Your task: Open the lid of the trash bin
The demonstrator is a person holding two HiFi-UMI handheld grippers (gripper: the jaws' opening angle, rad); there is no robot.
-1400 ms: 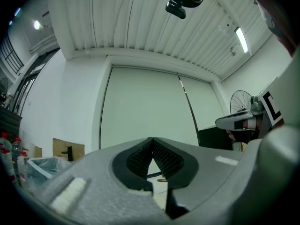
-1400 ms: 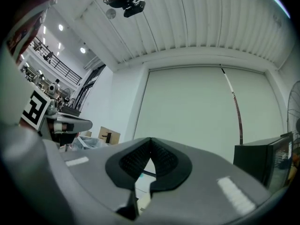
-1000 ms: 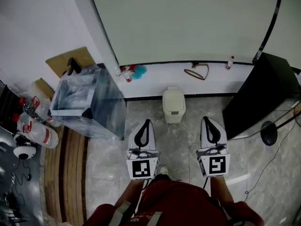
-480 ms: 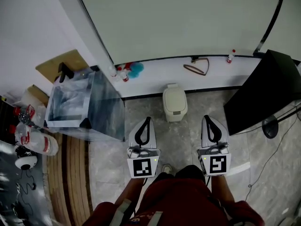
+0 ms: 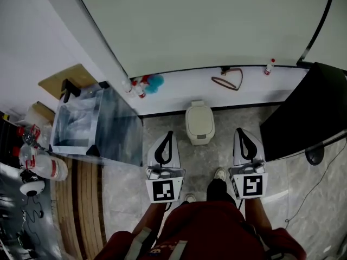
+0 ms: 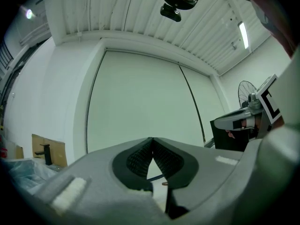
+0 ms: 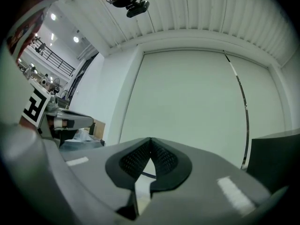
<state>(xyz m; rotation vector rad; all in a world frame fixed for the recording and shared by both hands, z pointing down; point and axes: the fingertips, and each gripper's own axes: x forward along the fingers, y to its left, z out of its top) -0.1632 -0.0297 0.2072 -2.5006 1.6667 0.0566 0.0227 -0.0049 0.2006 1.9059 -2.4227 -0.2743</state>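
At the far left a clear plastic box point(image 5: 92, 126) stands by the wall; I judge it no part of this job and give it room. My left gripper point(image 5: 169, 135) points roughly level over the floor point(image 5: 198, 160), its fingers point(image 6: 140, 157) pressed together on nothing. The trash bin point(image 5: 199, 122) sits beyond and between my two grippers, at the foot of the far wall, with its lid point(image 5: 200, 114) down. My right gripper point(image 5: 239, 131) is the same, fingers together and empty. As I read it, I am only approaching, so I should come nearer and lower, then pick one gripper. The bin looks light, so I would work the lid's near edge gently upward and let the wall behind brace it. The black cabinet point(image 5: 303, 110) on the right crowds that side, which favours the left gripper.
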